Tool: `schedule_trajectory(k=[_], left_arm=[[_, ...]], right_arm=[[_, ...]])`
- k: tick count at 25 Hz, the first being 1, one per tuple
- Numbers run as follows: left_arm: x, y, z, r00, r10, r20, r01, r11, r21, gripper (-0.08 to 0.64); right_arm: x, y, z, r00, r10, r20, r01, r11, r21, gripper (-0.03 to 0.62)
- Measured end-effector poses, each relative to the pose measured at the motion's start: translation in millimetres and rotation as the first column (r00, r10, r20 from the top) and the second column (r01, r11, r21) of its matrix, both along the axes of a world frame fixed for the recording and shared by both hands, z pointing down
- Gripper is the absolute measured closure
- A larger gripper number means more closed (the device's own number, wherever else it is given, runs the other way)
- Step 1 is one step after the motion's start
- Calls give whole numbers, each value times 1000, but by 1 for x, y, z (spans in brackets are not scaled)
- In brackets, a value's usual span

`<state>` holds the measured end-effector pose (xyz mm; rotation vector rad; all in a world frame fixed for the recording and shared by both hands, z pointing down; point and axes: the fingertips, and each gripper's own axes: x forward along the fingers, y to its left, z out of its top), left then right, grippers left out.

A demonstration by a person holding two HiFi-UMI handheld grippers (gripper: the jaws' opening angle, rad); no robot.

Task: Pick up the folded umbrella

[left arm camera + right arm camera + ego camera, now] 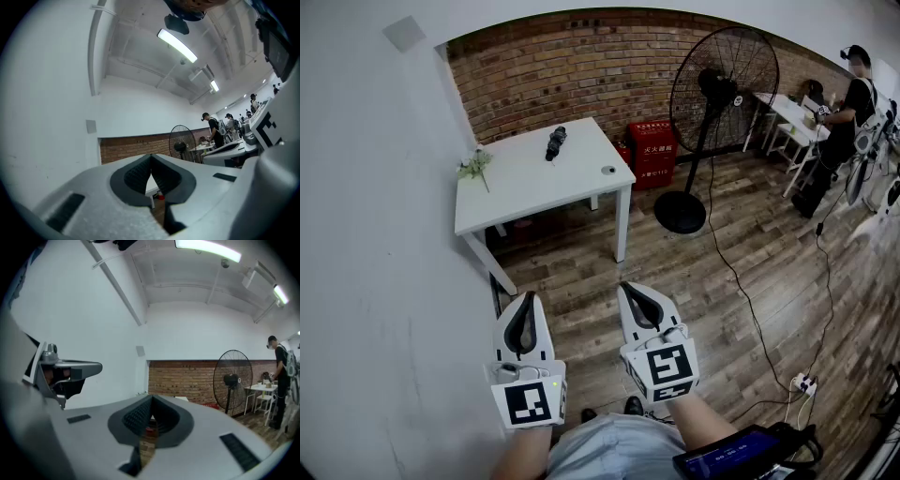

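Premises: wood-plank floor (750,272), red brick back wall (581,66), white side wall (375,234). A white rectangular table (516,192) stands against the side wall.

The folded black umbrella (555,142) lies flat on the far half of the table, well apart from both grippers. A small sprig of pale flowers (474,165) lies at the table's left edge. A small round dark object (608,171) sits near its right edge. A red box (651,152) and a black pedestal fan (710,112) stand on the floor to the table's right.

The left gripper (525,300) and the right gripper (630,289) are held side by side over the floor, short of the table and pointing towards it. The left gripper's fingers (136,176) are closed tip to tip with nothing between them. The right gripper's fingers (136,417) are likewise closed and empty.
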<state>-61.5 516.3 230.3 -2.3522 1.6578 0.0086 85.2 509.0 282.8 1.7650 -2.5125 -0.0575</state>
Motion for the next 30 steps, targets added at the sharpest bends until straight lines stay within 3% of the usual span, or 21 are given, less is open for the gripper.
schedule_trajectory(k=[12, 13, 14, 15, 19, 30], left_arm=[[14, -1, 4, 1000, 4, 2, -4, 1000, -14, 552], [16, -1, 5, 1000, 2, 3, -2, 1000, -16, 552], [18, -1, 6, 1000, 0, 5, 0, 1000, -18, 552], [20, -1, 7, 1000, -2, 7, 2, 1000, -19, 552], [31, -2, 7, 1000, -6, 18, 6, 1000, -21, 552], [60, -5, 20, 998, -55, 31, 56, 998, -40, 552]], right_arm=[[15, 0, 4, 1000, 2, 30, -1, 1000, -17, 582], [15, -1, 6, 999, -17, 45, 19, 999, -32, 417], [16, -2, 8, 998, -34, 61, 37, 998, -42, 293], [18, -3, 9, 997, -42, 70, 45, 998, -44, 255], [26, -3, 10, 997, -49, 56, 51, 998, -32, 223], [61, -16, 18, 996, -80, 44, 81, 996, -35, 221]])
